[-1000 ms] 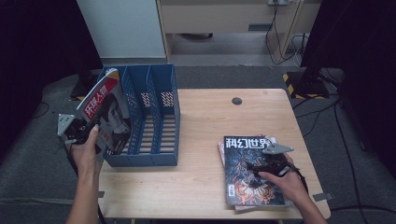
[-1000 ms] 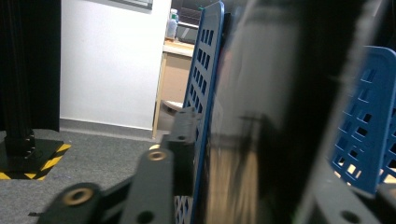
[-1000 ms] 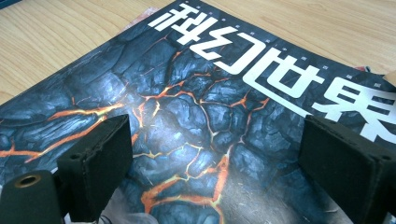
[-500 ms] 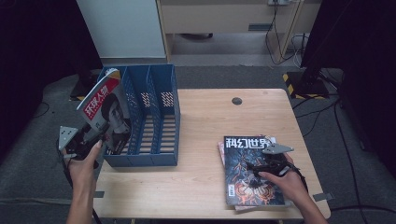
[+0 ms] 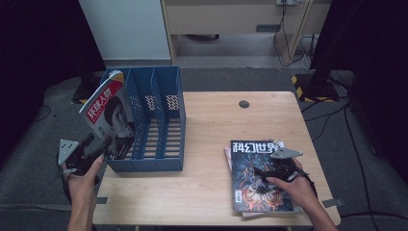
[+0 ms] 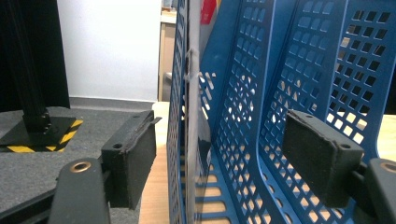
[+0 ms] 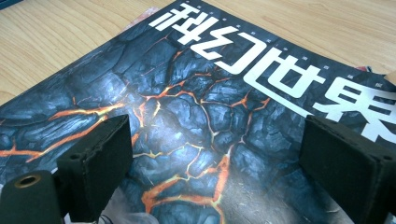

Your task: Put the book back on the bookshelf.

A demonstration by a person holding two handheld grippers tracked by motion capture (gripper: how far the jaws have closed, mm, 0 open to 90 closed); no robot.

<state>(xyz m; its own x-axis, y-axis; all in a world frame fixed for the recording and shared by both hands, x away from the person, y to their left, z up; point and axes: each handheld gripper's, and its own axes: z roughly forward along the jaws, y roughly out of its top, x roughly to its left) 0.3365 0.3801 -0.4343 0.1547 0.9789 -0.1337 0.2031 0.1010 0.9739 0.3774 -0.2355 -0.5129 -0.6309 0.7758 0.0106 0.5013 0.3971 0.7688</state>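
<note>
A magazine with a red title and a portrait cover (image 5: 108,114) stands tilted to the left in the leftmost slot of a blue three-slot file rack (image 5: 159,120). My left gripper (image 5: 105,147) is at the rack's near left corner and stands open. In the left gripper view its jaws (image 6: 224,168) are wide apart on either side of the magazine's thin edge (image 6: 192,116) and the rack's wall (image 6: 280,70), touching neither. My right gripper (image 5: 259,173) hovers open just above a dark lava-patterned magazine (image 5: 257,180) lying flat at the table's near right. The cover (image 7: 201,107) spreads between its separated jaws (image 7: 224,172).
Another magazine's pinkish edge (image 5: 227,156) shows under the dark one. A round black grommet (image 5: 244,104) sits at the back of the wooden table (image 5: 207,125). The rack's middle and right slots are open. A yellow-black striped base (image 5: 308,84) stands on the floor beyond.
My left gripper has drawn back toward the near left, away from the portrait magazine, which stays leaning in the leftmost slot. The right gripper holds still over the dark magazine.
</note>
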